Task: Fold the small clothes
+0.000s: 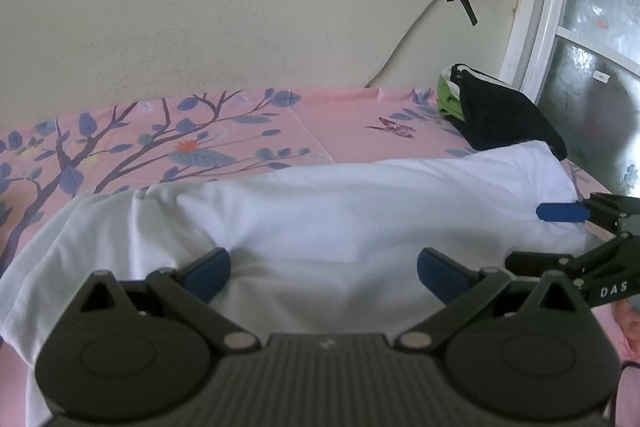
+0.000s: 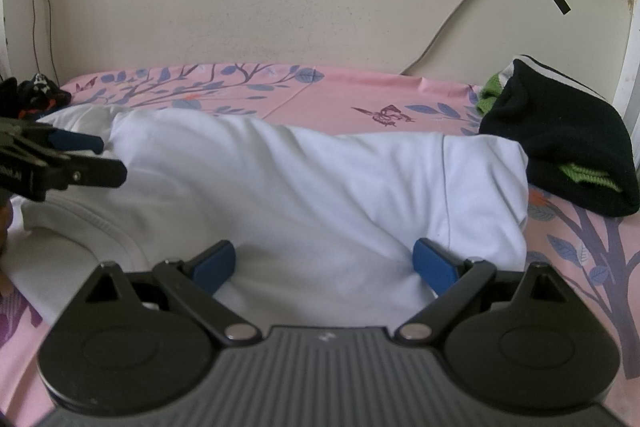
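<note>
A white garment (image 1: 340,211) lies spread and partly folded on the pink floral bedsheet (image 1: 160,143); in the right wrist view the garment (image 2: 300,187) shows its collar at the lower left. My left gripper (image 1: 322,271) is open just above the garment, holding nothing. My right gripper (image 2: 324,265) is open over the garment's right part, holding nothing. The right gripper shows at the right edge of the left wrist view (image 1: 576,227). The left gripper shows at the left edge of the right wrist view (image 2: 92,157).
A stack of folded dark and green clothes (image 2: 560,151) sits at the garment's right end; it also shows in the left wrist view (image 1: 500,115). A small dark item (image 2: 36,93) lies at the far left. The wall (image 2: 280,7) rises behind the bed, a window frame (image 1: 536,27) at right.
</note>
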`<action>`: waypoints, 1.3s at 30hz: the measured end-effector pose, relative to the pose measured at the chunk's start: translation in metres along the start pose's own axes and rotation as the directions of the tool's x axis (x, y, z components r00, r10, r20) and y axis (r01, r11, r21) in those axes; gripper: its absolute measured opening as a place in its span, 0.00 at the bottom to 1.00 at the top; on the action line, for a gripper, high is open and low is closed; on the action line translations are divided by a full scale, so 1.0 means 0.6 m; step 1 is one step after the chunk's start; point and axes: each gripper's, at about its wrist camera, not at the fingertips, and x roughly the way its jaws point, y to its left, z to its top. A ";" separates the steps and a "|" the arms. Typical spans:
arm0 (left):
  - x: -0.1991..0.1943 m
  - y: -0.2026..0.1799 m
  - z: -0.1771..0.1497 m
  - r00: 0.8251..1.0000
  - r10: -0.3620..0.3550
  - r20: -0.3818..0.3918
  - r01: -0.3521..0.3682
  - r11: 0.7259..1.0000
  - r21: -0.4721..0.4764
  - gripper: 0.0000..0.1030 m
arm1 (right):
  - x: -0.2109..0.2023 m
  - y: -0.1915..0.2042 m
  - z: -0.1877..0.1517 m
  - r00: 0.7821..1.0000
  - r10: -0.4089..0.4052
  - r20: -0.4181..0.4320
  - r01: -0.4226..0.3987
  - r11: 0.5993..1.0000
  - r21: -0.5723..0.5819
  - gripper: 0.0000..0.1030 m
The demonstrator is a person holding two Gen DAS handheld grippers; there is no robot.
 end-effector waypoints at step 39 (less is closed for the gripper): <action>0.005 0.008 0.002 0.999 -0.007 -0.037 0.008 1.000 0.014 1.00 | -0.002 0.001 0.001 1.000 0.000 0.001 0.000 1.000 -0.001 0.86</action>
